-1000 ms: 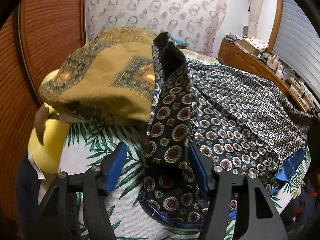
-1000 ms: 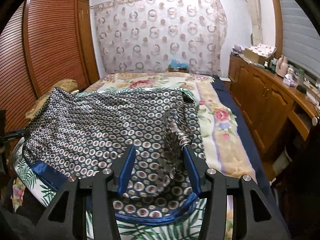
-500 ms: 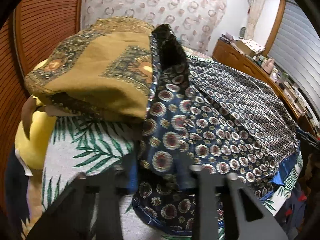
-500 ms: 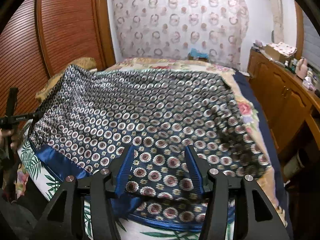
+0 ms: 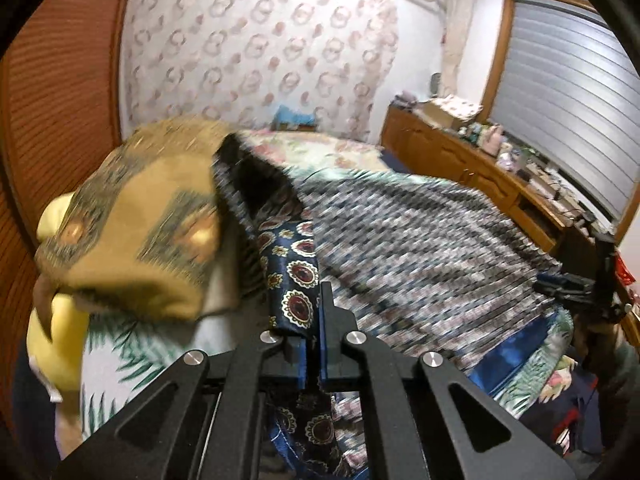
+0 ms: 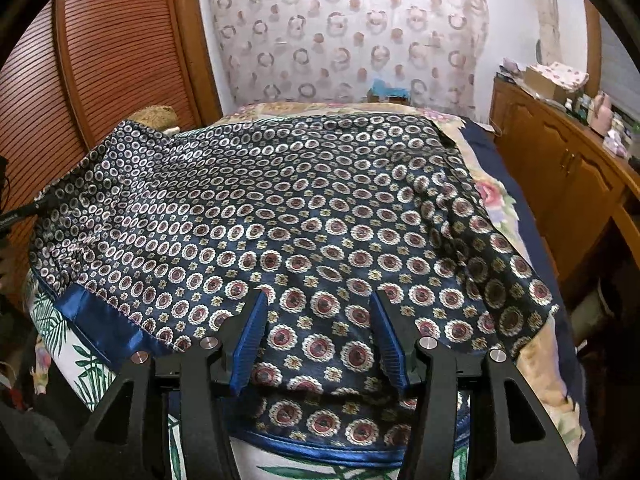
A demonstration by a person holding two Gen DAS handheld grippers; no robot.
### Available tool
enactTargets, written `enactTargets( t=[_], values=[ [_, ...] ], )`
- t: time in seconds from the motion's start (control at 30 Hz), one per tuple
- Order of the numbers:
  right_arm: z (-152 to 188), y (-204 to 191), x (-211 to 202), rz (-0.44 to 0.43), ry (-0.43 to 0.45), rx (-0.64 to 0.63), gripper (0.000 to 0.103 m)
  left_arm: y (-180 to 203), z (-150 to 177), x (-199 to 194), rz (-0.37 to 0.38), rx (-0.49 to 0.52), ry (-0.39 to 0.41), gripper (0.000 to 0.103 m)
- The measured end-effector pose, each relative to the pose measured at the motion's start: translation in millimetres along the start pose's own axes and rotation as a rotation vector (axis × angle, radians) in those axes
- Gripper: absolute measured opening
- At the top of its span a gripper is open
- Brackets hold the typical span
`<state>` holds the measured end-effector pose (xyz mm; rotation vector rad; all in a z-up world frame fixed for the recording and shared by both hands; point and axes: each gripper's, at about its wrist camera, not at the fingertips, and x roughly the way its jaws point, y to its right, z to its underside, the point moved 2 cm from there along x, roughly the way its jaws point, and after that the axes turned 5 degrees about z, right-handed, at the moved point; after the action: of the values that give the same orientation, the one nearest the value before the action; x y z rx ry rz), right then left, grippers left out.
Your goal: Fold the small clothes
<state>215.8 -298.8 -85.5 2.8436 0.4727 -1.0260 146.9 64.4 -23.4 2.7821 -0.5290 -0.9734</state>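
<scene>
Left gripper [image 5: 312,344] is clamped on a corner of the navy medallion-print silky garment [image 6: 304,216] spread over the bed [image 6: 532,364], right gripper [image 6: 318,336] gaping above its near hem — slick fabric could slide free.

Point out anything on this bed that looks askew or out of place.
The navy patterned garment is not lying flat: its left corner is pinched in the left gripper and pulled into a raised ridge beside the mustard cloth. Its right edge is rumpled. The right gripper stands open above the fabric.
</scene>
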Motion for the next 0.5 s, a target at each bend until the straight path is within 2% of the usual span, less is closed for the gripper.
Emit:
enactTargets(
  t=[0.23,0.5],
  values=[
    [6.1,16.5,-11.9,0.003,0.017,0.023,0.055,53.2,-33.9,10.7,0.101,0.074,0.023,0.005],
    [21.8,34.9,-42.8,0.006,0.057,0.058,0.055,133.1,-72.2,31.9,0.233,0.166,0.041,0.005]
  ],
)
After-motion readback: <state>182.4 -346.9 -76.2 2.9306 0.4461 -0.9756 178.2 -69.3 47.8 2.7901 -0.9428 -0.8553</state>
